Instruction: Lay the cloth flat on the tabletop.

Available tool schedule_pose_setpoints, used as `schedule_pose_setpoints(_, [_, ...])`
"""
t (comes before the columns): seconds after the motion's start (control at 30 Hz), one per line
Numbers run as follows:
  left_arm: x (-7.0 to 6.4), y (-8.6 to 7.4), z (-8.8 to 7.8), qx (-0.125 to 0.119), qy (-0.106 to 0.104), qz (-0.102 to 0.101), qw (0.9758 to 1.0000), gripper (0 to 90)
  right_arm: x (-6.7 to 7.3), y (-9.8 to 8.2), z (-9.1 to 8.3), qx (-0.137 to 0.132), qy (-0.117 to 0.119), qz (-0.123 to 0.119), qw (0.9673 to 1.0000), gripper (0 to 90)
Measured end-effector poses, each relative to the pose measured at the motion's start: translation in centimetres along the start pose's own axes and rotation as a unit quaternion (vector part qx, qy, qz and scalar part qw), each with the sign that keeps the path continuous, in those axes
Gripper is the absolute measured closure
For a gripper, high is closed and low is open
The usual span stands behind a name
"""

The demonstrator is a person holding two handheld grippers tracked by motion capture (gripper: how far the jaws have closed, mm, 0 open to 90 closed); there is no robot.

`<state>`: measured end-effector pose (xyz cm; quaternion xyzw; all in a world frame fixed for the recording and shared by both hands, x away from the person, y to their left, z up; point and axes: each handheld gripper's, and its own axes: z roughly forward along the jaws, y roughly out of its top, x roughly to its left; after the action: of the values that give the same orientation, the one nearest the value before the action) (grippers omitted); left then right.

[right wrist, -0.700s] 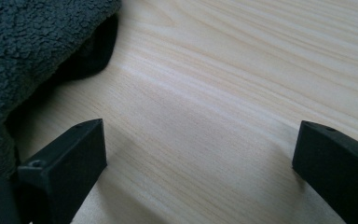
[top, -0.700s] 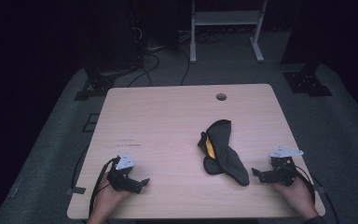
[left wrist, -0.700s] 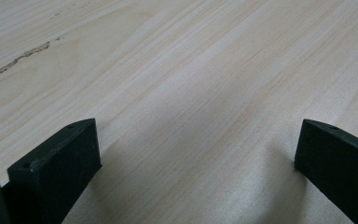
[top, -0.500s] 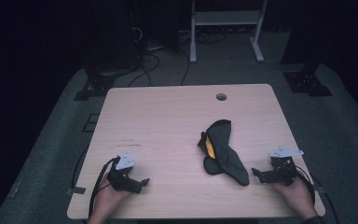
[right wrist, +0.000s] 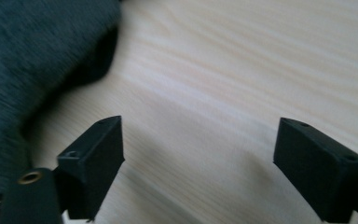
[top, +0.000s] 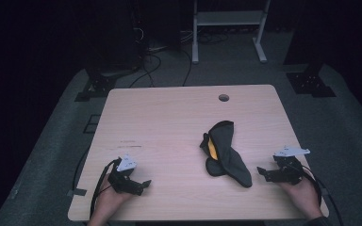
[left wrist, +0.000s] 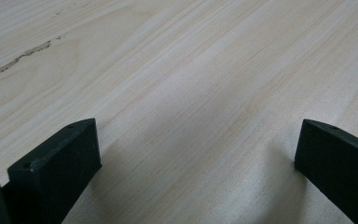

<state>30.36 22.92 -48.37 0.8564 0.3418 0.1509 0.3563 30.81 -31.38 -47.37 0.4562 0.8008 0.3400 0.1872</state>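
In the high view, a dark cloth with a yellow lining showing lies crumpled right of the middle of the wooden table, and 2 hand-held grippers rest near the table's near edge: the left gripper well apart from the cloth, the right gripper just beside its near end without touching it. In the left gripper view, the left gripper has its jaws spread wide over bare wood, nothing between them. In the right gripper view, the right gripper also stands apart and empty, with the cloth just ahead to one side. This looks like the approach before a first grasp; the next move likely calls for sliding the right jaws around the cloth's edge.
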Motion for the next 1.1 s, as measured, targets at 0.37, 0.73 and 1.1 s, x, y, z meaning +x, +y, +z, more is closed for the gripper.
schedule_pose_setpoints(0.37, [0.0,0.0,0.0,0.000,0.001,-0.001,1.0000,0.0,2.0,2.3,-0.3,-0.052,0.062,-0.008,0.9967,18.6])
schedule_pose_setpoints(0.73, [0.0,0.0,0.0,0.002,0.000,0.001,1.0000,0.0,5.3,5.2,1.7,-0.058,0.096,-0.046,0.9926,24.1])
schedule_pose_setpoints(1.1, [0.0,0.0,0.0,0.002,0.000,-0.001,1.0000,0.0,7.1,7.2,5.6,-0.021,0.105,-0.062,0.9923,27.1])
